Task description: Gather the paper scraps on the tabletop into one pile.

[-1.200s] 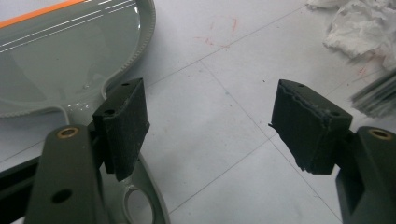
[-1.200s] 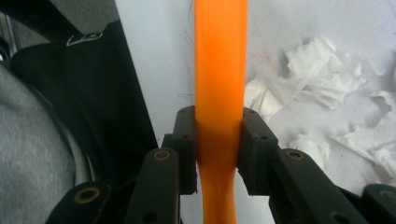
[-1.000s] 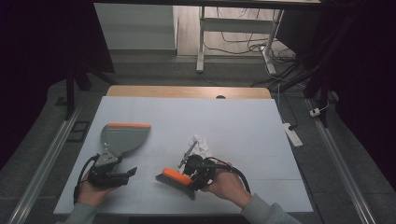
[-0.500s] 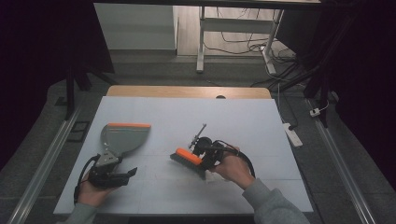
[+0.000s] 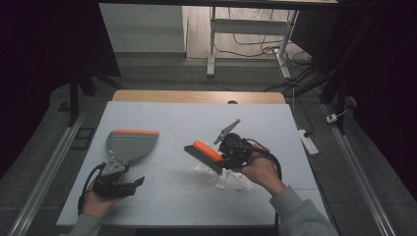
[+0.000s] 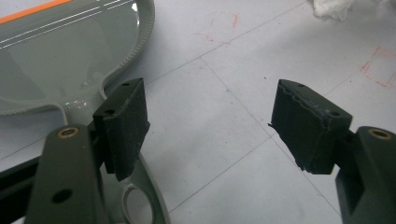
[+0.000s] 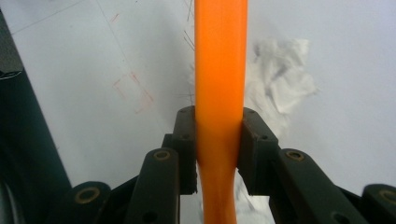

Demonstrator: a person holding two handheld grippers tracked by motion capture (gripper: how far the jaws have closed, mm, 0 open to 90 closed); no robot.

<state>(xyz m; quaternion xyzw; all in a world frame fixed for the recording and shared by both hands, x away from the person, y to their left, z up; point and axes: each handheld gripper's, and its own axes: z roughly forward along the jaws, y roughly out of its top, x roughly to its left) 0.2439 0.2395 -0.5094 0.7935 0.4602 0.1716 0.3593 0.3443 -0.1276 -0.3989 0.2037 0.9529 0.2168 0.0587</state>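
Pale blue tabletop (image 5: pixel 172 196), wooden far edge (image 5: pixel 196 96), dark room, cables on floor (image 5: pixel 255 42)

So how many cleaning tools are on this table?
2: a grey plastic dustpan with an orange edge at the left, and an orange-backed hand brush at centre, above crumpled white paper.

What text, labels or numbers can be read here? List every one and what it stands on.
None: no readable words, brands or numbers.
Faint red pen outlines on the pale blue-grey table top: drawn boxes, not letters.
Grey plastic dustpan with orange edge: no print.
Orange-backed hand brush: no print.
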